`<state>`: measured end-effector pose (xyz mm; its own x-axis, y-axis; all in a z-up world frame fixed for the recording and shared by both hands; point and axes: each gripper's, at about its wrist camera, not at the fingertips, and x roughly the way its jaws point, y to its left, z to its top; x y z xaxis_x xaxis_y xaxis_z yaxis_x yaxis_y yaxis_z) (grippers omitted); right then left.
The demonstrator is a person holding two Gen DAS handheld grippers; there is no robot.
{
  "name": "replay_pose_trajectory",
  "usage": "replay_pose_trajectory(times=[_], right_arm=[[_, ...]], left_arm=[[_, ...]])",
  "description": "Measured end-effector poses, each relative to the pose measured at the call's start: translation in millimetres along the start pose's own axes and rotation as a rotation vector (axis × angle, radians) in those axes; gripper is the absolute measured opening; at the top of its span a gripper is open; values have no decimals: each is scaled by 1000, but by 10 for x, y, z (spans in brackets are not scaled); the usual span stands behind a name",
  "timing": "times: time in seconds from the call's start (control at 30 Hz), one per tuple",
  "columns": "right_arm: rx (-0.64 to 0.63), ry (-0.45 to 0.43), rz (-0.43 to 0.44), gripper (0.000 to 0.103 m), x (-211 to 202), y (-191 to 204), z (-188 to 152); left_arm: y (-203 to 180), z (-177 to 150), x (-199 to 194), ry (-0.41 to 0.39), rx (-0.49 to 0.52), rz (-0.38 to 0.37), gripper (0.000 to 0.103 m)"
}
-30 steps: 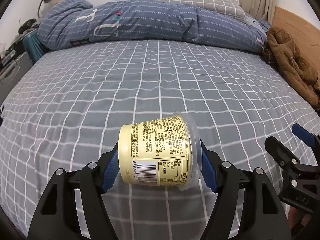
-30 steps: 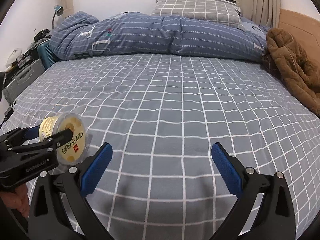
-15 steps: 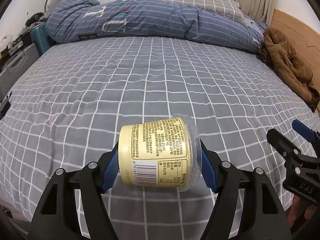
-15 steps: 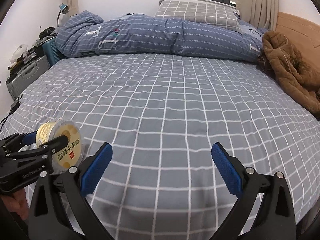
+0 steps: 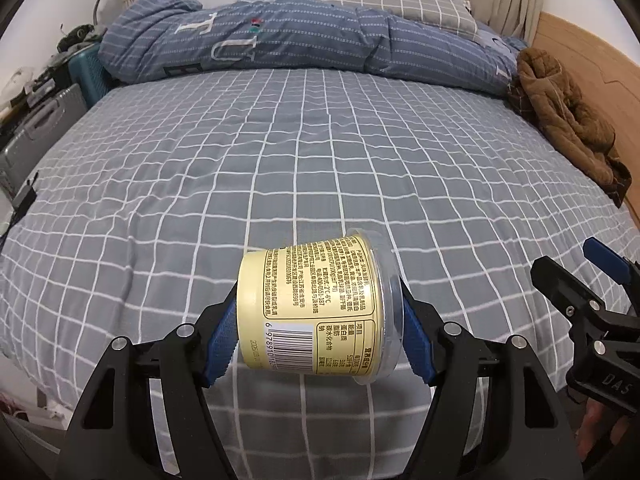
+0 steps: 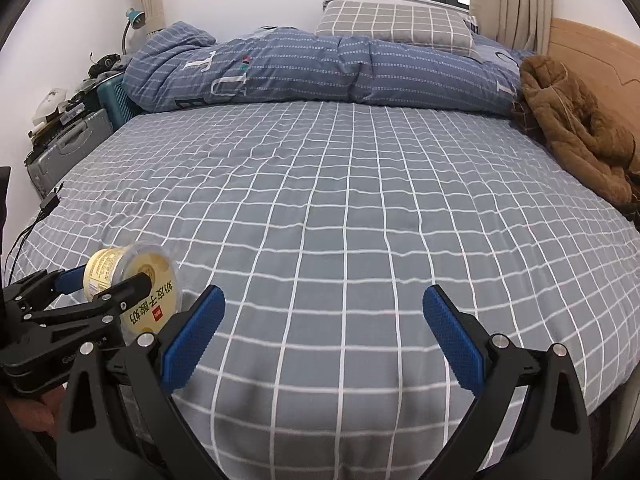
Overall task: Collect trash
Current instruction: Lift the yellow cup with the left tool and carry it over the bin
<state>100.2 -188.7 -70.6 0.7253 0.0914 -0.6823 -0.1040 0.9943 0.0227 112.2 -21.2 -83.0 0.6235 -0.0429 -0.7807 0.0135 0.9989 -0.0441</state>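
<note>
Left tool (image 5: 318, 330) clamped on a yellow yogurt cup (image 5: 316, 312), held sideways in the air above the checked bed (image 5: 304, 168). Right tool (image 6: 324, 334) spread wide, nothing held. Folded blue duvet (image 6: 320, 72) and brown jacket (image 6: 576, 128) seen beyond.

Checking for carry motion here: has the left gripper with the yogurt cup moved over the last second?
Yes. The left gripper, clamping the yogurt cup, has pulled back from the folded duvet: the near bed edge now shows.
</note>
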Motion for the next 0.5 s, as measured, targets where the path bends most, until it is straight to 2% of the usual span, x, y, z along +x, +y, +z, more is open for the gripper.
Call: replay_pose_trajectory(times=[0.5], right_arm=[[-26, -10, -11, 95, -478, 115, -185]], left_arm=[[7, -257, -482, -15, -10, -3, 68]])
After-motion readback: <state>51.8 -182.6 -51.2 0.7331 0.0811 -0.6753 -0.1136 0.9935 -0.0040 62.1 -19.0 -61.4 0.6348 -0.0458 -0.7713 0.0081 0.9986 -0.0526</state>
